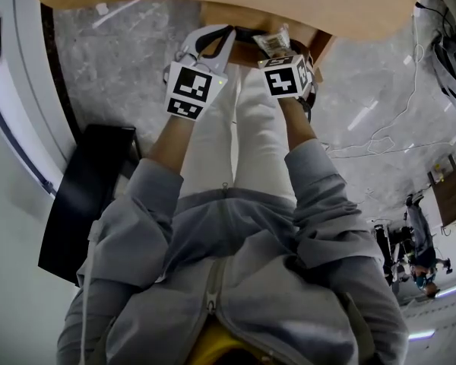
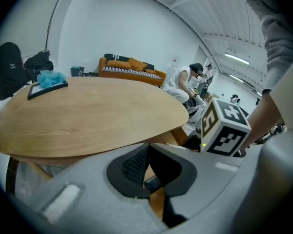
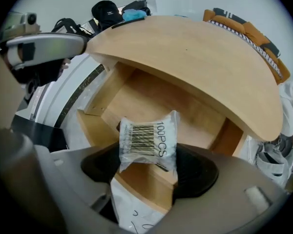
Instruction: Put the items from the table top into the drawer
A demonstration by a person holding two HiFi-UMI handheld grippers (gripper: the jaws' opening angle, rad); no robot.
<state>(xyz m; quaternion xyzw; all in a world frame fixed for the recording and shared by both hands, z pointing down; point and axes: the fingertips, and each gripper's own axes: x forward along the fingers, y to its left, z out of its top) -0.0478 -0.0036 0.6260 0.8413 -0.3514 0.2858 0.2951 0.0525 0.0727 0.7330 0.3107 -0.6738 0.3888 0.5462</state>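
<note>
A packet of thin, crinkled plastic with a printed barcode is pinched by its lower half between the jaws of the right gripper and is held just above the open drawer. It is judged light, soft and slippery, so a hold across the filled middle is advised, not on the loose sealed edge. The drawer is found drawn out beneath the desk, and what is seen of its wooden floor is bare. At the drawer's front the left gripper is seen with its jaws drawn together at the tips. Whether anything is clamped there cannot be told.
</note>
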